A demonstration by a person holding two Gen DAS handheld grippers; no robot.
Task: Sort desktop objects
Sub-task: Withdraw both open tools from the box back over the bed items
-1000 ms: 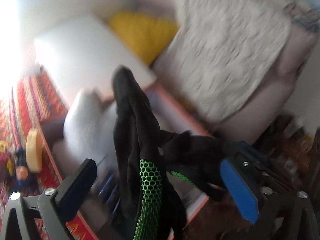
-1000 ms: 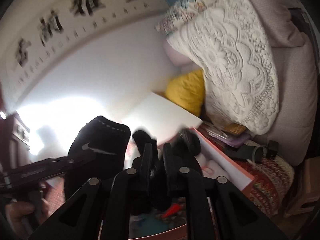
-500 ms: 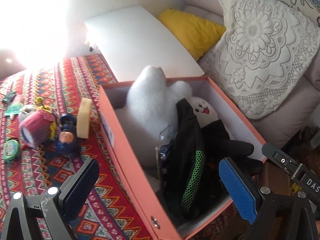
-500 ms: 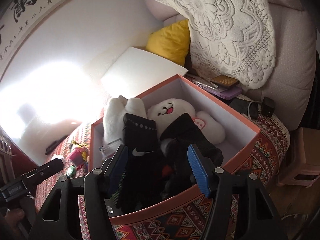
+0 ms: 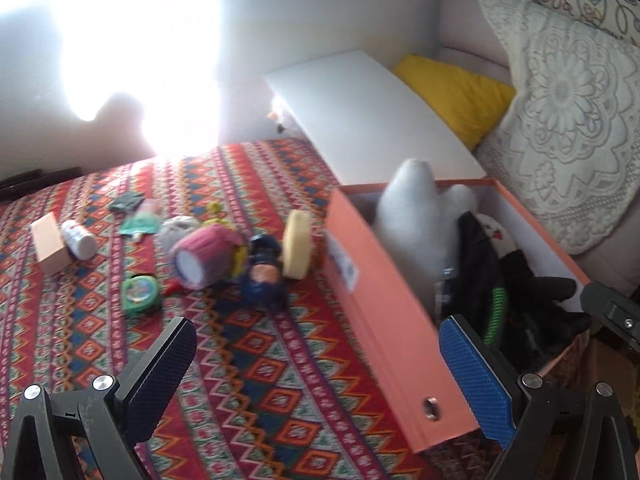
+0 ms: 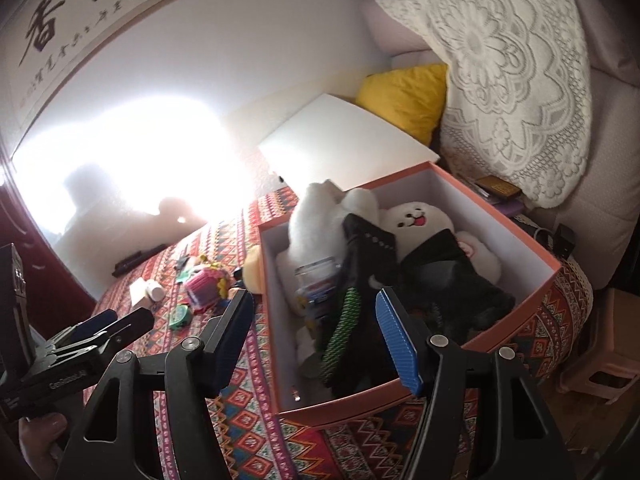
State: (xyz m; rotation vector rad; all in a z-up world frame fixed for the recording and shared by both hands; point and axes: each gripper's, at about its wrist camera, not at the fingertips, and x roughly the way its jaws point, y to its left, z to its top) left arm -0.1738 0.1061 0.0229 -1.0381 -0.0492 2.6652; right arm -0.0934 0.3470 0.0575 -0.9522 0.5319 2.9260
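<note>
Both tools gape wide, empty (left tool (image 5: 316, 364), right tool (image 6: 316, 332)), black gloves (image 6: 360, 280) lying in the orange box (image 6: 472, 344) at the tabletop's right edge.

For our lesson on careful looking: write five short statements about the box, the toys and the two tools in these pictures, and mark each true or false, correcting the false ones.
1. The orange box holds a white plush toy. True.
2. The black gloves lie on the patterned cloth outside the box. False: they lie inside the box, on the plush.
3. The left tool is open and holds nothing. True.
4. The right tool is shut on a glove. False: it is open and empty.
5. The yellow round toy stands on the cloth beside the box. True.
</note>
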